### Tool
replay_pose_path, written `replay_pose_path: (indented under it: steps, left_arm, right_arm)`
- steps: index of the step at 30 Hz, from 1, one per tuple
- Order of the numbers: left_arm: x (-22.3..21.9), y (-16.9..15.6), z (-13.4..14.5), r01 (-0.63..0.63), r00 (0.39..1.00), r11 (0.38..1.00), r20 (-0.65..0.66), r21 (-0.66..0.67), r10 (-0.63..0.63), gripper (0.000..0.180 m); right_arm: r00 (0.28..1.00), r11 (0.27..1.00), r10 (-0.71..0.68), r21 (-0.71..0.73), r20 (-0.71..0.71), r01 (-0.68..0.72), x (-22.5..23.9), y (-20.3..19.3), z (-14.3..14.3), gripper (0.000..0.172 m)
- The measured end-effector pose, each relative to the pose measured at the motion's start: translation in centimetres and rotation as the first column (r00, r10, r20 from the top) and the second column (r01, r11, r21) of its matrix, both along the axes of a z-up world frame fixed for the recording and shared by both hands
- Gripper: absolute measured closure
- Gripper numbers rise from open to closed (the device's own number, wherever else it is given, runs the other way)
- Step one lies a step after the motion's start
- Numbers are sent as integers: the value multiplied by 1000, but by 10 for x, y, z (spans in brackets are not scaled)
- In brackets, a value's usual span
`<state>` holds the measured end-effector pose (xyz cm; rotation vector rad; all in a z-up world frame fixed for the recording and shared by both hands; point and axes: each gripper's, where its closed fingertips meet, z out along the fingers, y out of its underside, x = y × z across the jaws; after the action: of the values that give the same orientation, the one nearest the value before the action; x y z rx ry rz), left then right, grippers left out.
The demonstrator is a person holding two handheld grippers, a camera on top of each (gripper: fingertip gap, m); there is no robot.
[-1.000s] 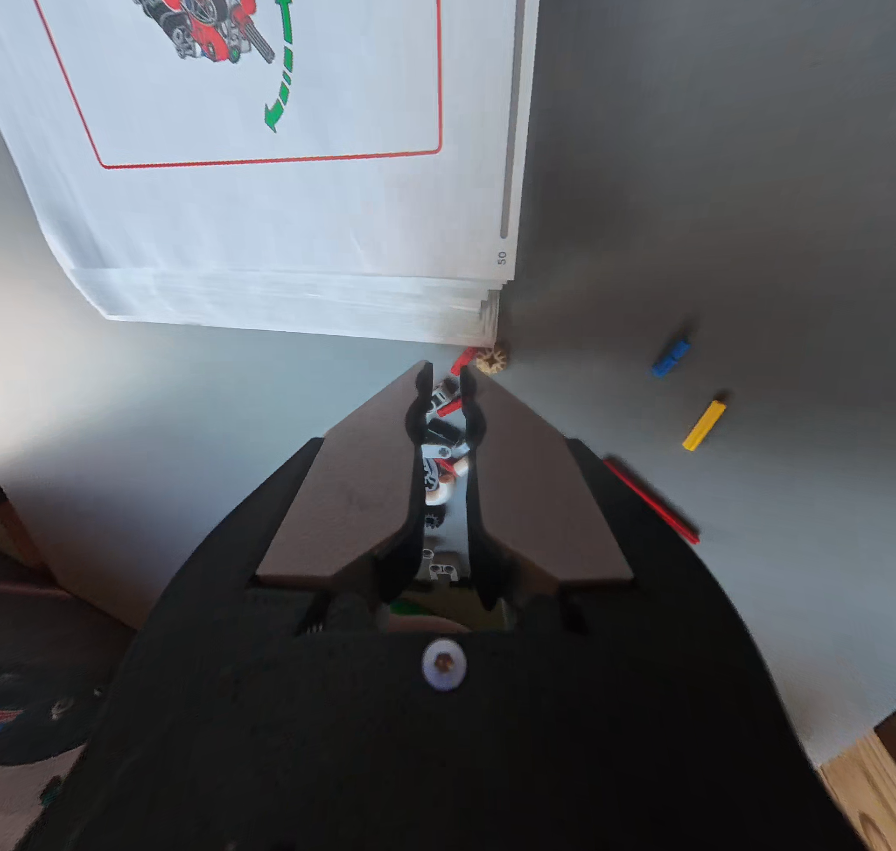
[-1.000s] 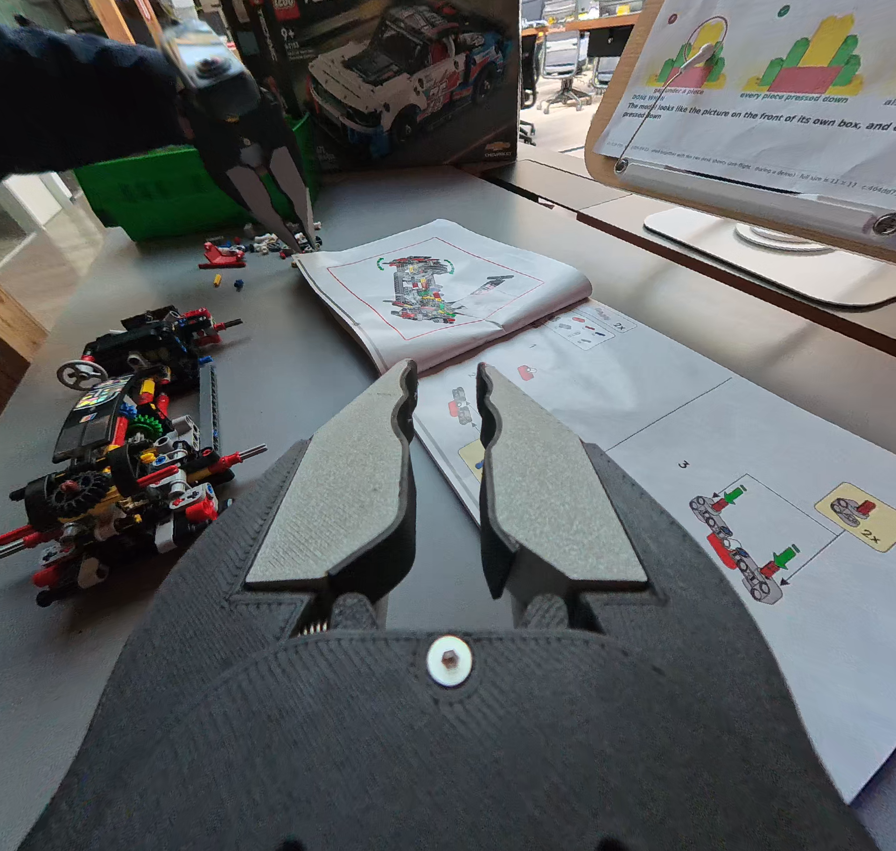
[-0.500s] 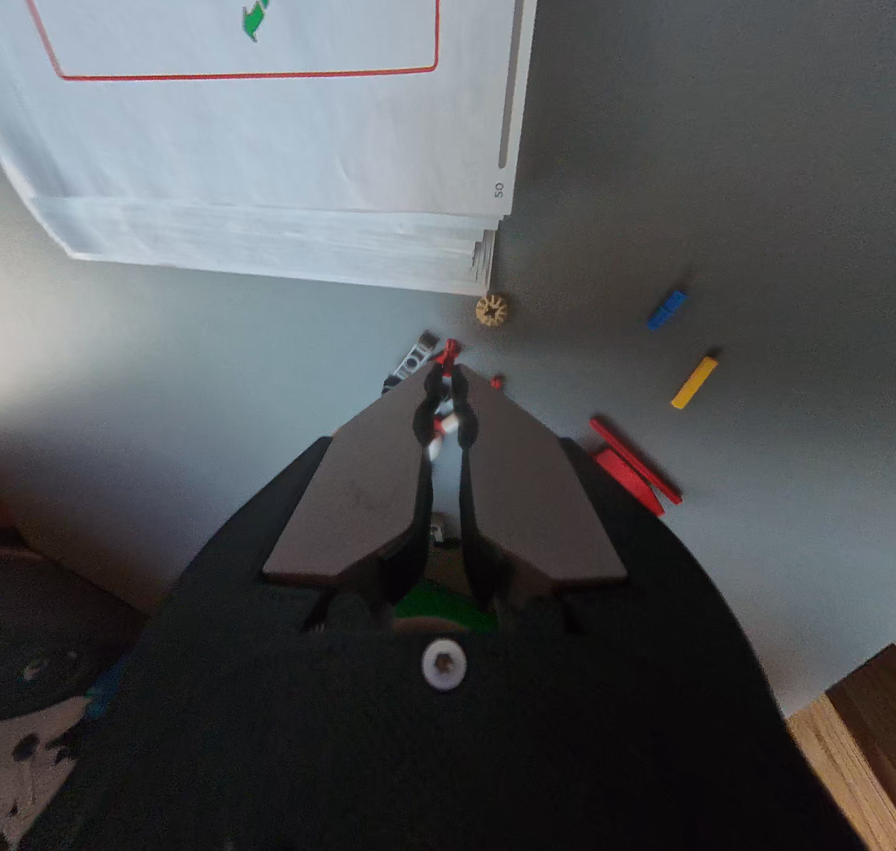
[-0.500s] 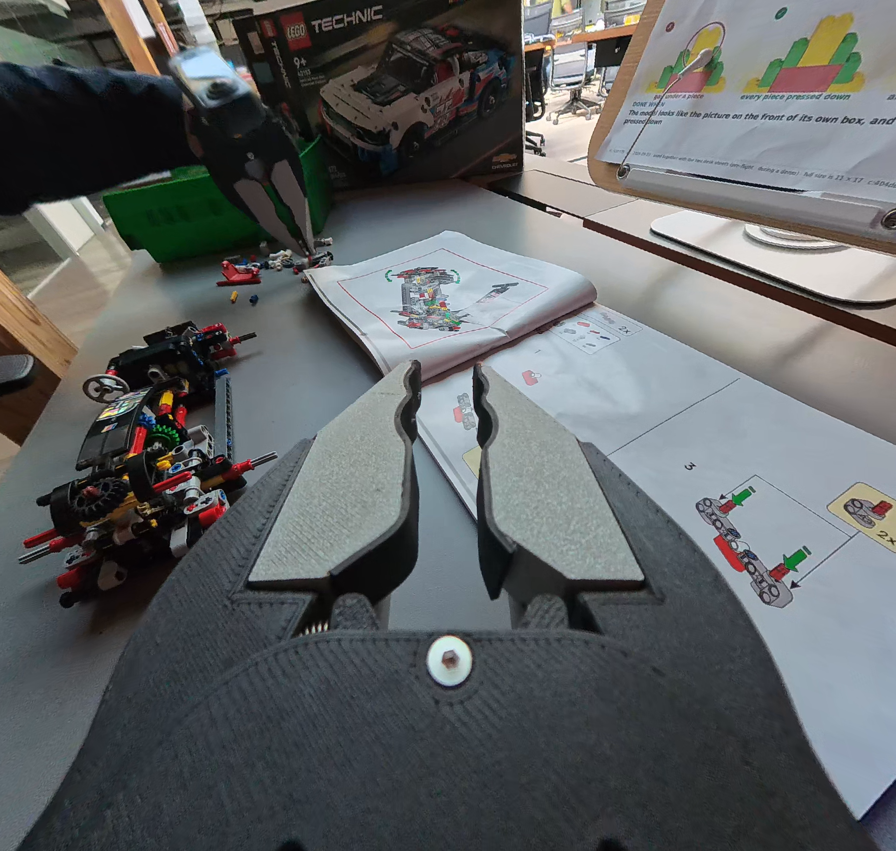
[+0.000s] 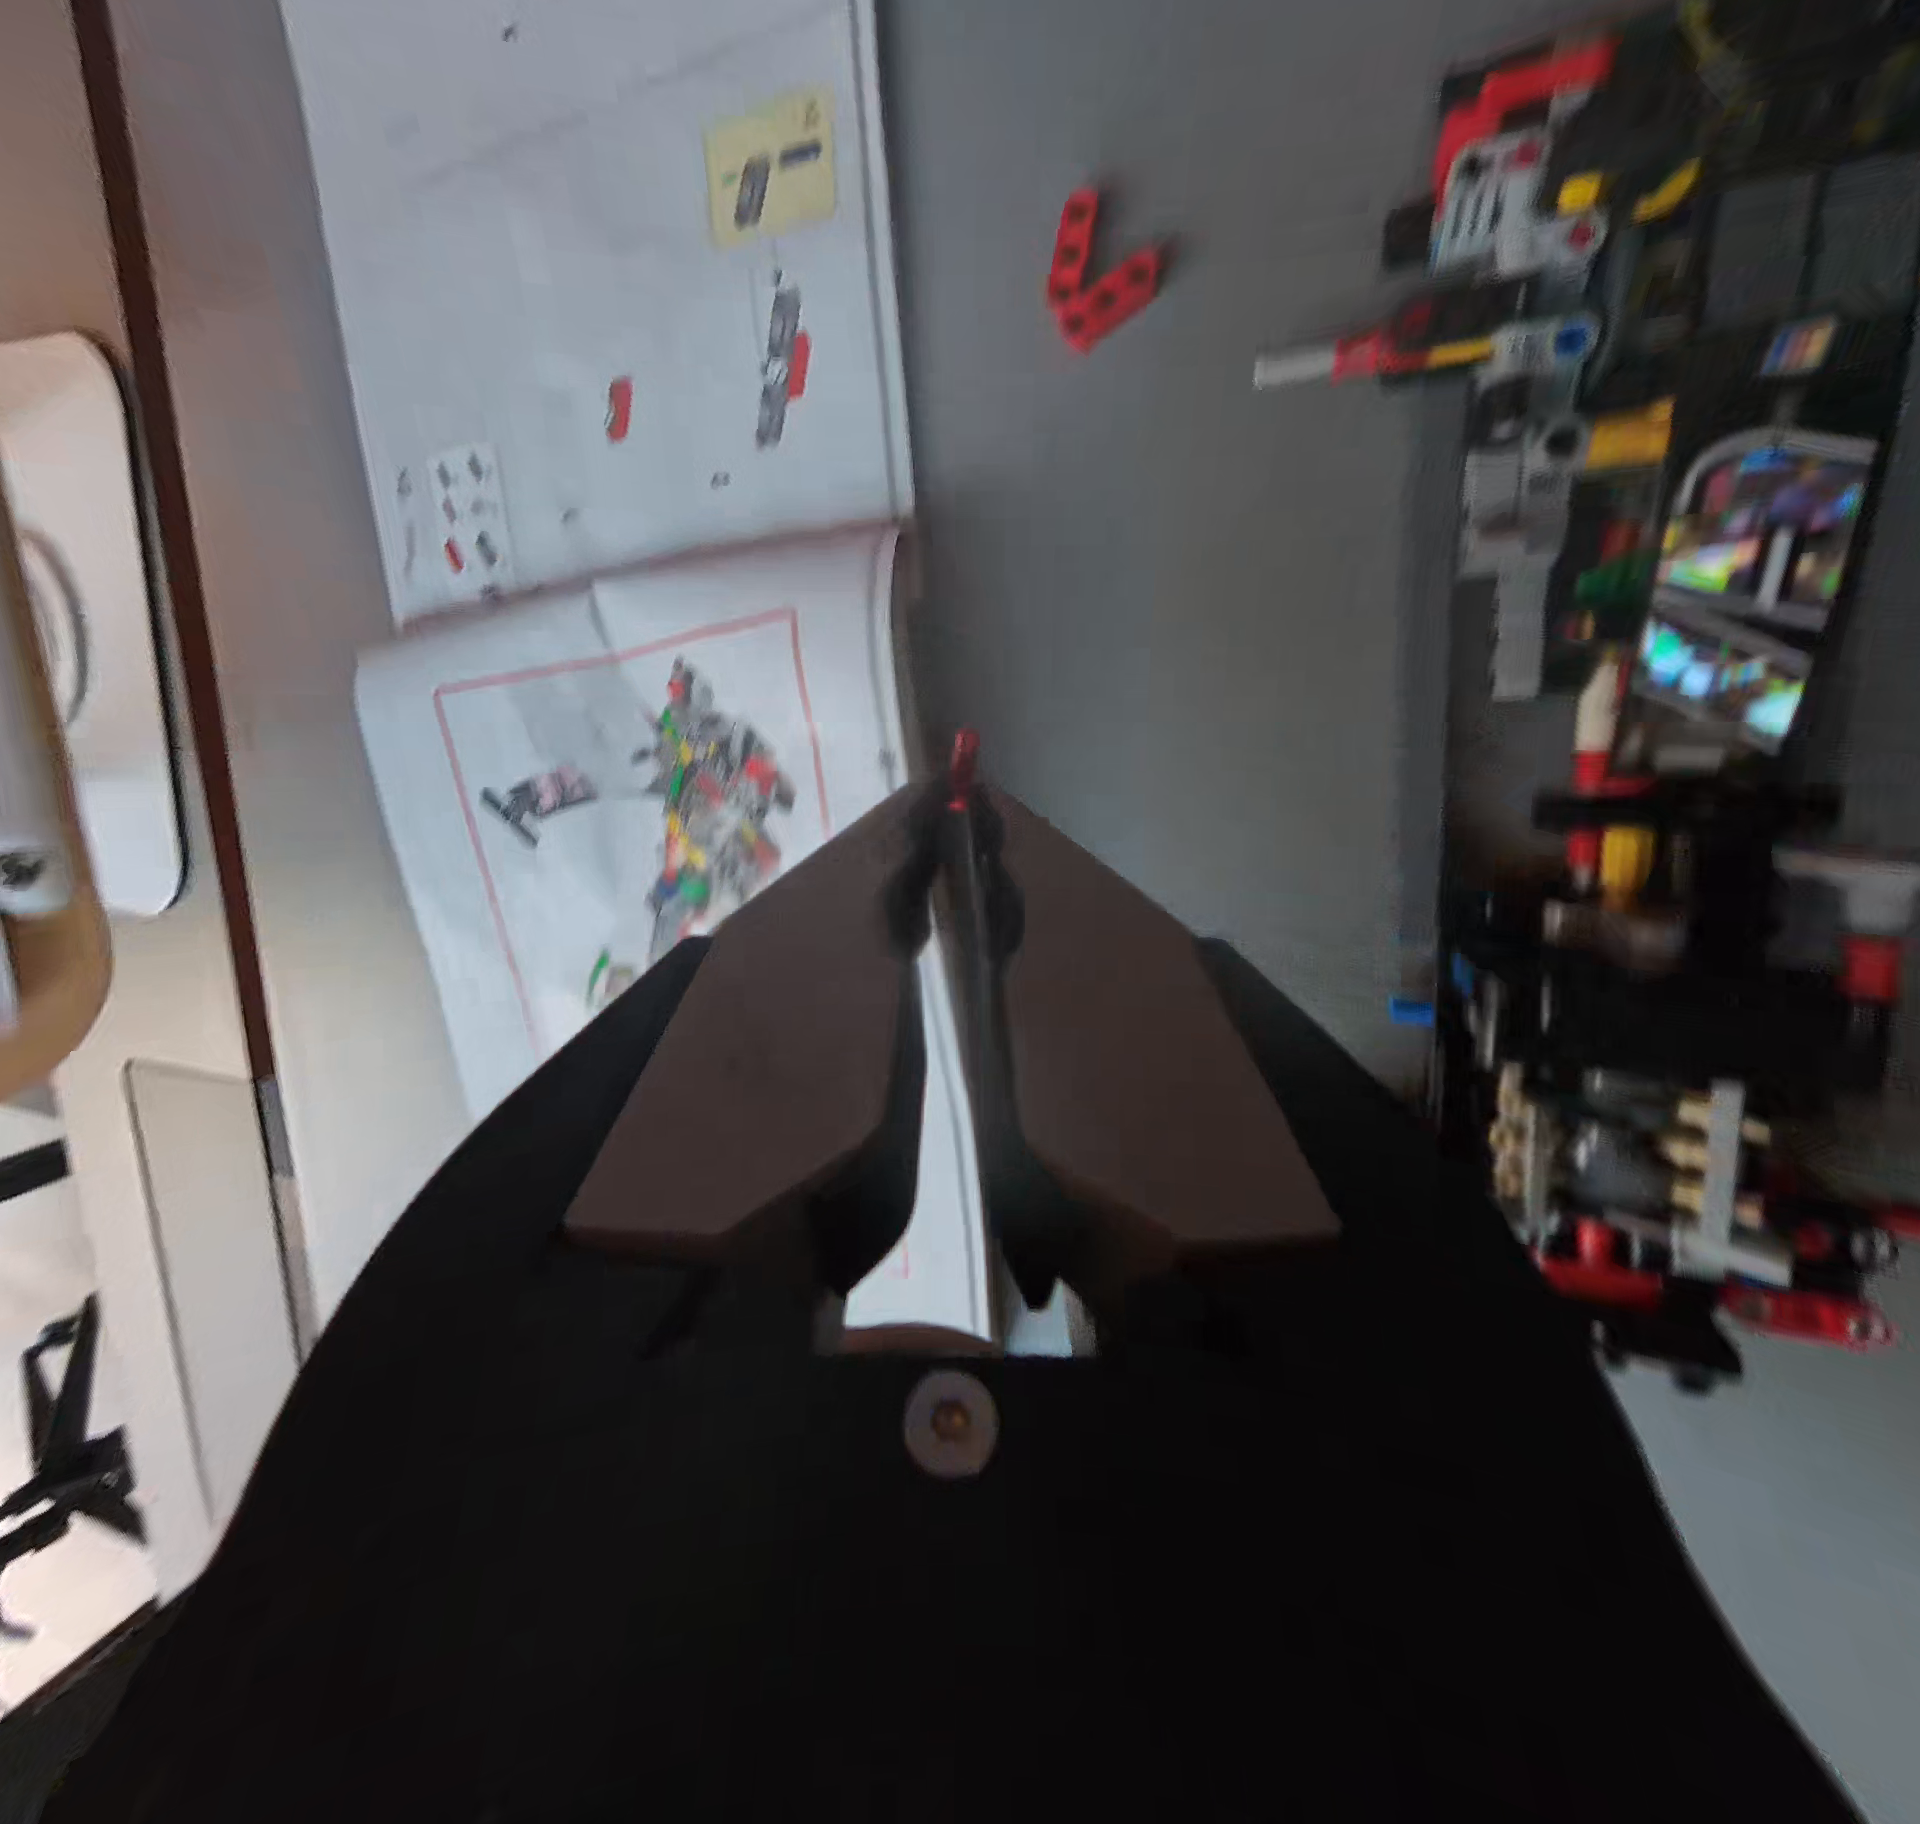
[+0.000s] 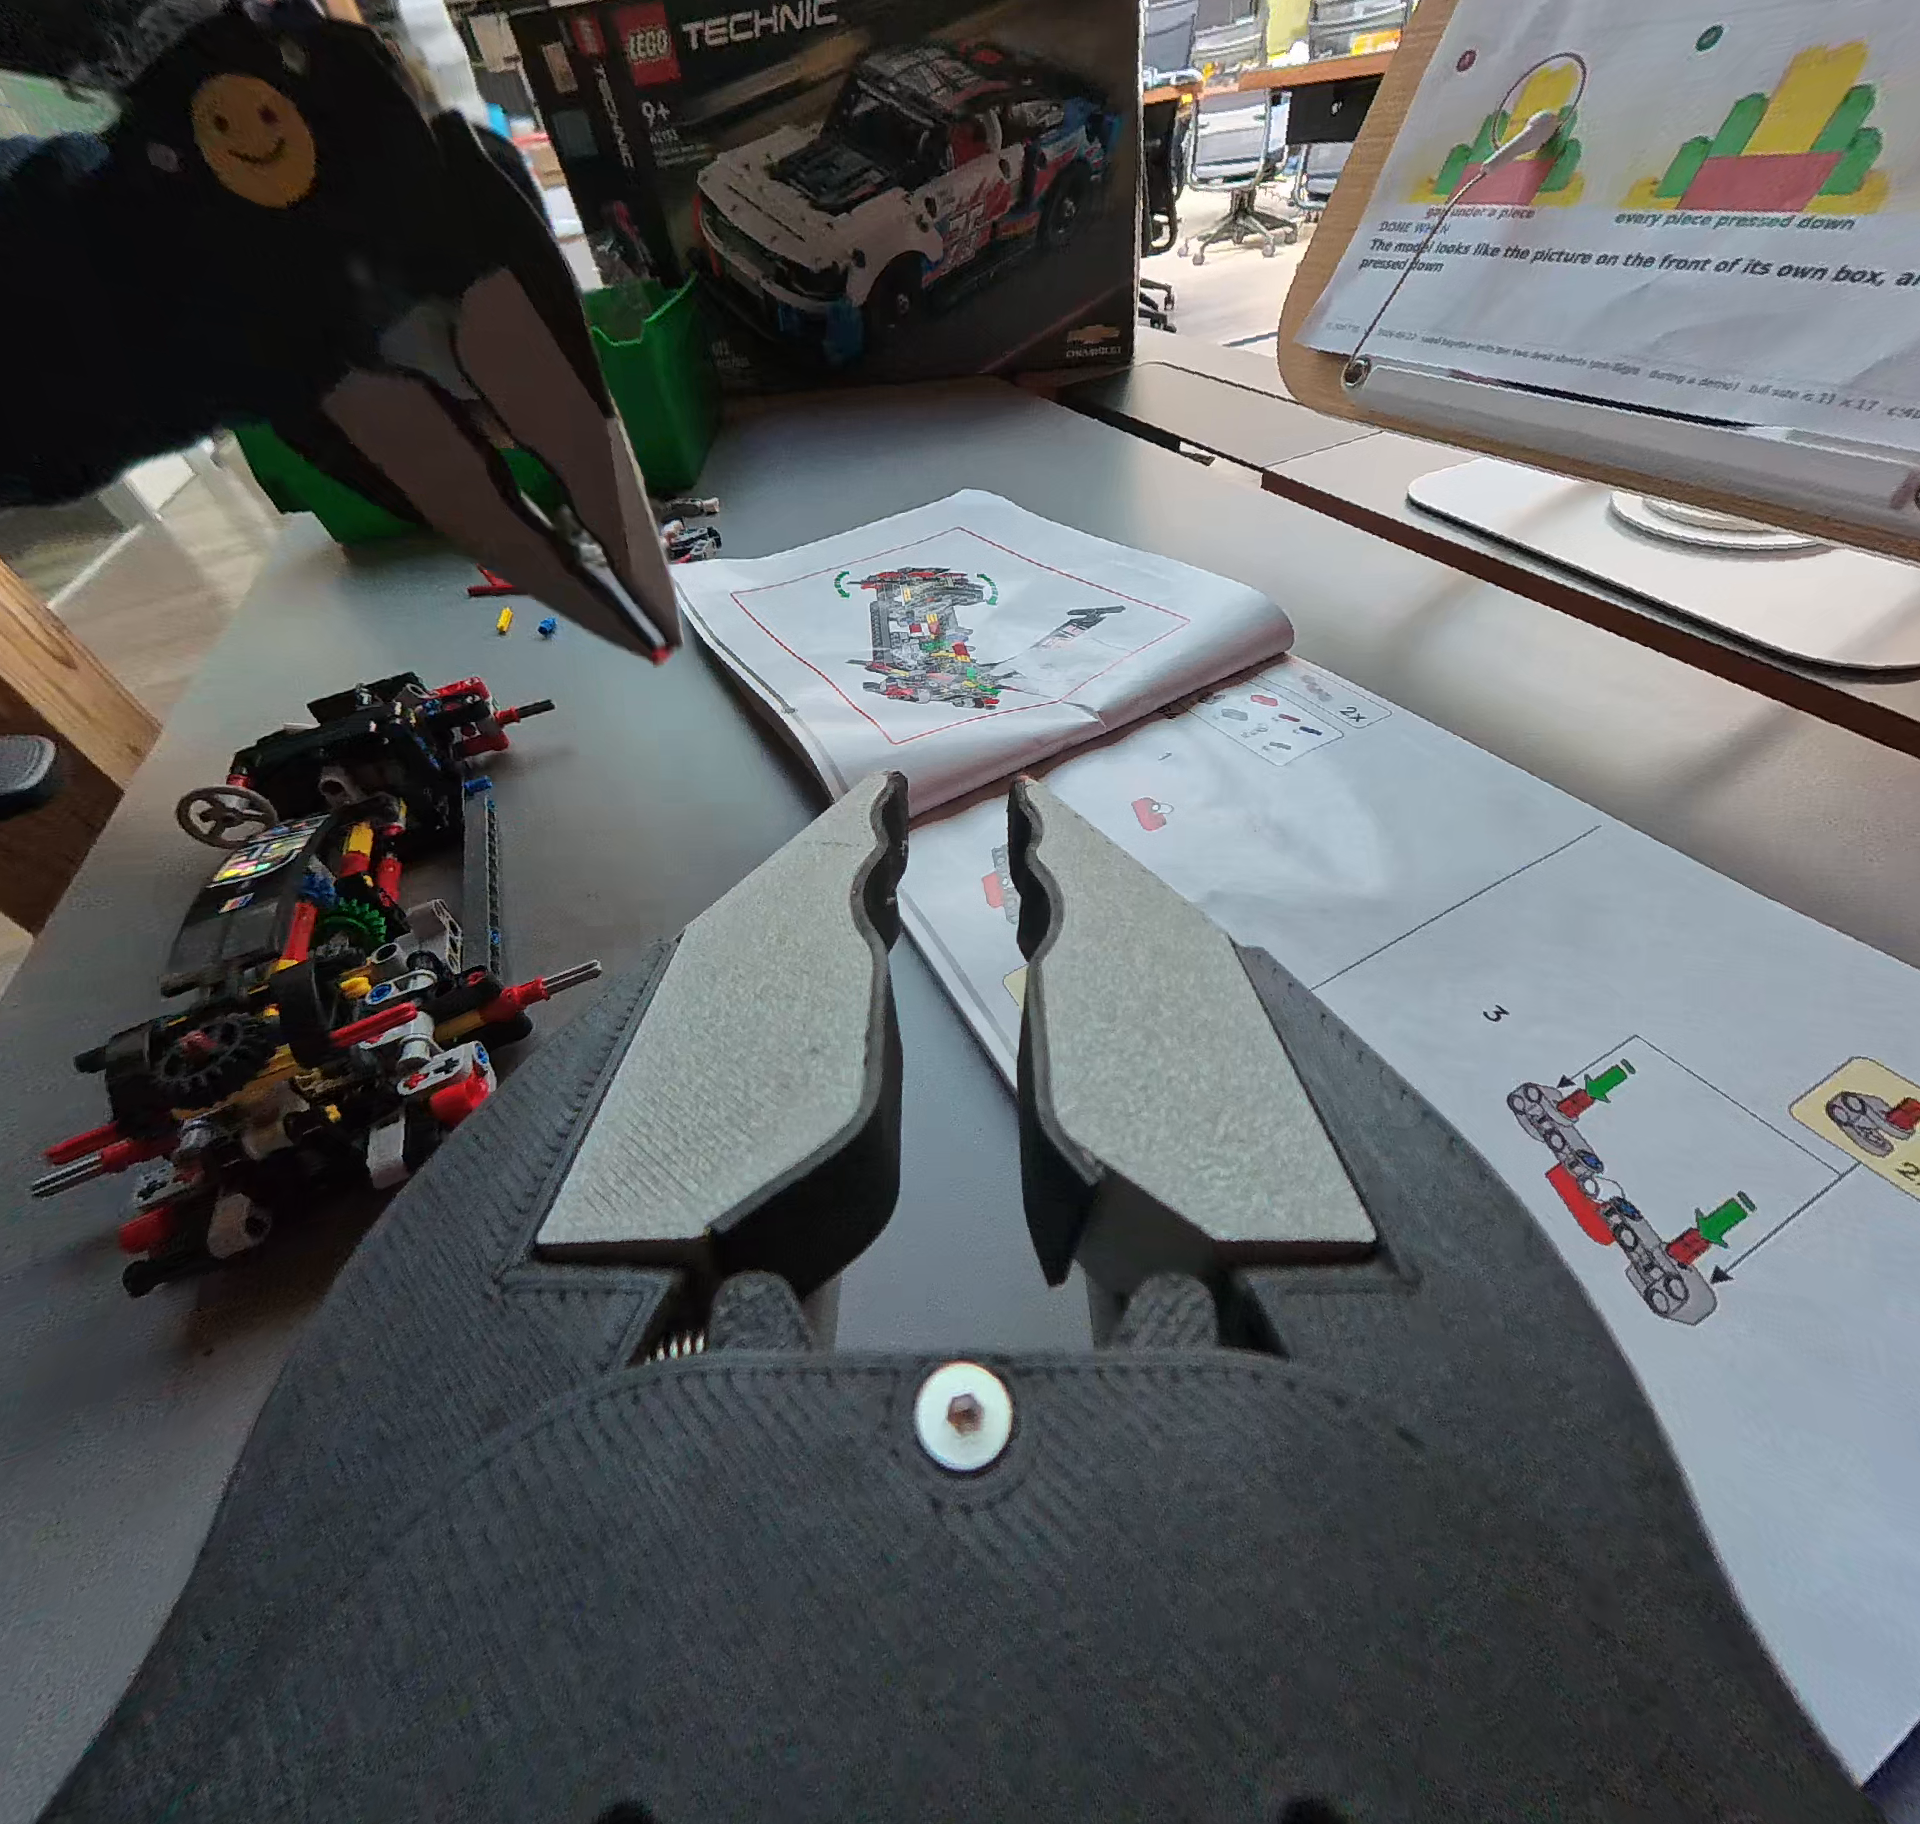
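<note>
My left hand-held gripper [image 5: 961, 818] pinches a small red plastic pin [image 5: 964, 758] at its tips, clear of the grey desk [image 5: 1143, 579]; my right hand-held gripper [image 6: 956, 818] hovers open and empty over the open white instruction booklet [image 6: 987, 631].

The left gripper [image 6: 657, 644] hangs above the grey table [image 6: 623, 839], its tips pinched shut on a small red pin [image 5: 964, 758] that pokes out past them, just beside the open instruction booklet [image 6: 987, 631]. The right gripper [image 6: 956, 839] hovers over that booklet's near page, jaws slightly apart with nothing between them; the half-built model car [image 6: 312, 964] lies to its left.
</note>
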<state>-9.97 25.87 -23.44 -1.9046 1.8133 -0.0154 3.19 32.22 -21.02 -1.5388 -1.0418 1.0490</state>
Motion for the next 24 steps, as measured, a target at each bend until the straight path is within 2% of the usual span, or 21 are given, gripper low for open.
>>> replay_pose_path:
  steps: [4, 11, 19, 22, 24]
  left_arm:
    - [45, 7, -32, 10, 1000, 999, -29, -37, -11, 180]
    - [69, 4, -62, 27, 999, 994, -39, -110, -31, 180]
    - [49, 7, -49, -46, 999, 991, 3, -123, 46, 166]
    - [8, 6, -24, -111, 994, 991, -19, -73, 110, 166]
    - [-36, 6, -1, -194, 981, 980, -37, -48, 193, 165]
  right_arm:
    - [1000, 1000, 0, 3, -2, 0, 2, -2, 1, 156]
    - [1000, 1000, 17, 6, 6, -17, 0, -3, 0, 156]
    - [1000, 1000, 27, 3, 12, -27, -1, -3, -1, 156]
    - [1000, 1000, 20, 6, 12, -20, 1, -3, -1, 157]
    - [1000, 1000, 14, 8, 9, -14, 2, -3, 0, 157]
